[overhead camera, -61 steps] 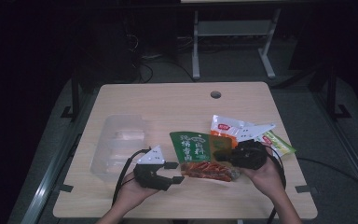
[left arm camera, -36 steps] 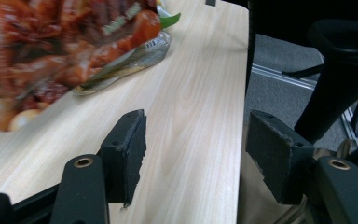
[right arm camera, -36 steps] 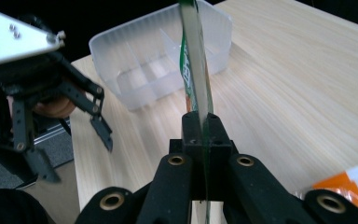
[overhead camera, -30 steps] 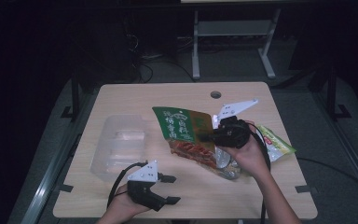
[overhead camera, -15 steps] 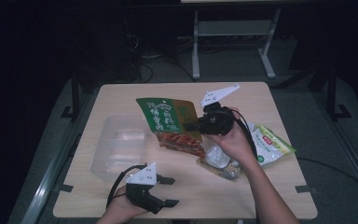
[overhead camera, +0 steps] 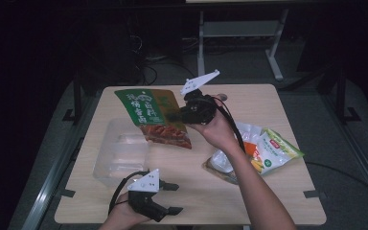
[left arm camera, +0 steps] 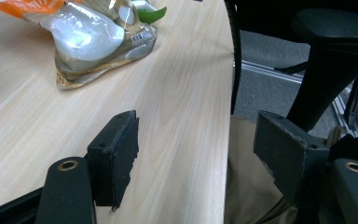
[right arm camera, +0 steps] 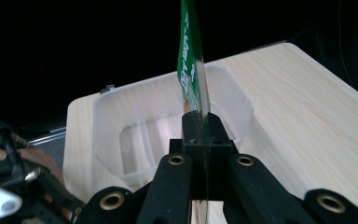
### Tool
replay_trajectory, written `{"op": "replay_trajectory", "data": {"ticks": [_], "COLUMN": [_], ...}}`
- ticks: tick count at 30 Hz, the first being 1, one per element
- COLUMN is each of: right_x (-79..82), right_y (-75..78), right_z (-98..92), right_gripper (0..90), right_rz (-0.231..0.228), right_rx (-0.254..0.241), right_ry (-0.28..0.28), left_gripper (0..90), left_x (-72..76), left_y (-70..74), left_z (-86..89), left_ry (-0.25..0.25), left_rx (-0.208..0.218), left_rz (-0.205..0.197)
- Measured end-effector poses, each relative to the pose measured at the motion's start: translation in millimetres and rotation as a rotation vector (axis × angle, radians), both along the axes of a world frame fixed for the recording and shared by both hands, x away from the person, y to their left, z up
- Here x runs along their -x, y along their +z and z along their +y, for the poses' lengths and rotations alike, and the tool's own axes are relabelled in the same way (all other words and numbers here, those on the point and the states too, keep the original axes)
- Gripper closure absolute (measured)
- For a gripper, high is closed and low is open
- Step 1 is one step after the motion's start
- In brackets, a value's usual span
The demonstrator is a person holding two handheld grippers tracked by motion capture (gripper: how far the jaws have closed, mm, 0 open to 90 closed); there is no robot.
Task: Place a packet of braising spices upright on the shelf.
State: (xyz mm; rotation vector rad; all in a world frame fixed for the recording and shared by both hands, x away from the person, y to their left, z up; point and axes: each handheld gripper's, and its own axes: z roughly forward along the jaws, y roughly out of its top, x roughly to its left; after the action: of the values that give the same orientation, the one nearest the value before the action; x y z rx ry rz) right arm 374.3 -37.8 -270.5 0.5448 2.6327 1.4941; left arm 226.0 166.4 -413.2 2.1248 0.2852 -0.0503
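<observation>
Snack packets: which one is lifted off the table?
The green foil packet, pinched in the right claw above the clear plastic tub; the others lie flat.

Bare tabletop (overhead camera: 187, 167) between clear tub (overhead camera: 120, 155) and snack bags (overhead camera: 263, 153).

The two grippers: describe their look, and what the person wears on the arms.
Both the left gripper and the right gripper have black bodies, each topped by a pale grey three-cornered plate and trailing a black cable. The left jaws end in blocky black pads with worn edges; brass-coloured pins sit at the joints. The forearms are bare, no sleeves.
</observation>
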Motion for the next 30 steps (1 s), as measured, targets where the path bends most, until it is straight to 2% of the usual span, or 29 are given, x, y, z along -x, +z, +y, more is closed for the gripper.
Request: {"op": "replay_trajectory", "data": {"ticks": [12, 14, 18, 24, 30], "right_x": [-20.9, -22.4, -31.8, -39.6, -54.0], "right_y": [5.4, 5.0, 0.8, -4.0, -17.9], "right_z": [42.2, 44.5, 60.9, 74.2, 92.9], "right_gripper": [89.9, 89.9, 89.9, 89.9, 89.9], "right_rz": [-0.006, -0.009, 0.002, 0.018, 0.032], "right_rx": [-0.014, -0.013, -0.009, -0.019, -0.025], "right_ry": [0.036, 0.038, 0.047, 0.039, 0.037], "left_gripper": [30.0, 29.9, 29.7, 28.5, 28.6], "left_x": [0.7, 0.6, 0.3, 2.0, 3.9], "left_y": [-1.1, -1.0, -0.2, 0.2, 0.3], "left_z": [-0.4, -0.2, 1.3, 3.8, 4.5], "left_ry": [-0.008, -0.009, -0.012, -0.001, 0.003], "left_rx": [-0.006, -0.007, -0.011, -0.011, -0.008], "left_rz": [-0.009, -0.013, -0.024, -0.026, -0.019]}}
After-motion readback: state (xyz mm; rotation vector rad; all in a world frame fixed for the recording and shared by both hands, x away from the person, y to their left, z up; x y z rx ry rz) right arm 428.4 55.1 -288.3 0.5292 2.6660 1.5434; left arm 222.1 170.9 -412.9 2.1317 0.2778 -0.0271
